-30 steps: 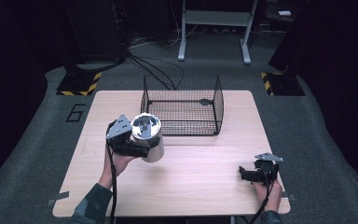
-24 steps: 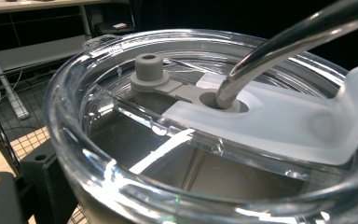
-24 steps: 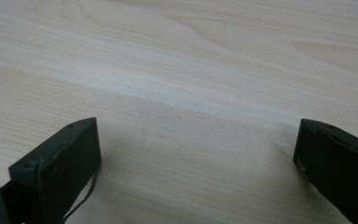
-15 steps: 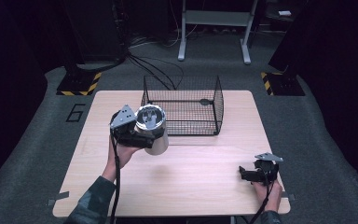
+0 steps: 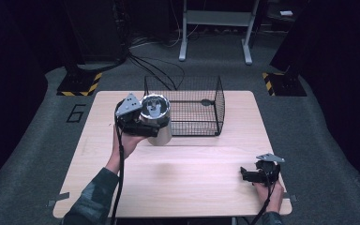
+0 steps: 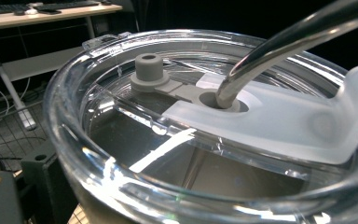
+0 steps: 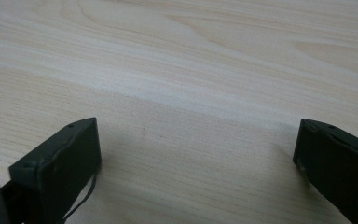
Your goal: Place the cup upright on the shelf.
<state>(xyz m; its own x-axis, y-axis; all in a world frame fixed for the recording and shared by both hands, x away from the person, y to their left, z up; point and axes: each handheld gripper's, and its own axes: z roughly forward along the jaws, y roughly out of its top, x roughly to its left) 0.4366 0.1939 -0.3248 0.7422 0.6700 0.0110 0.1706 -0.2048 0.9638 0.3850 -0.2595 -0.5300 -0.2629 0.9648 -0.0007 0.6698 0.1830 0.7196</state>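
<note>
Up front, left hand-held gripper [image 5: 143, 123] pinching steel tumbler [image 5: 158, 123] beside wire basket [image 5: 201, 110], right hand-held gripper [image 5: 253, 175] spread wide

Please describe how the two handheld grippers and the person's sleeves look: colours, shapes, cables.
Both grippers, left gripper and right gripper, have black bodies, each topped with a grey three-cornered plate. The right one's jaws are flat, black, blocky pads. A black cable trails from the left gripper along the forearm. The left sleeve has a dark, mottled green pattern.
</note>
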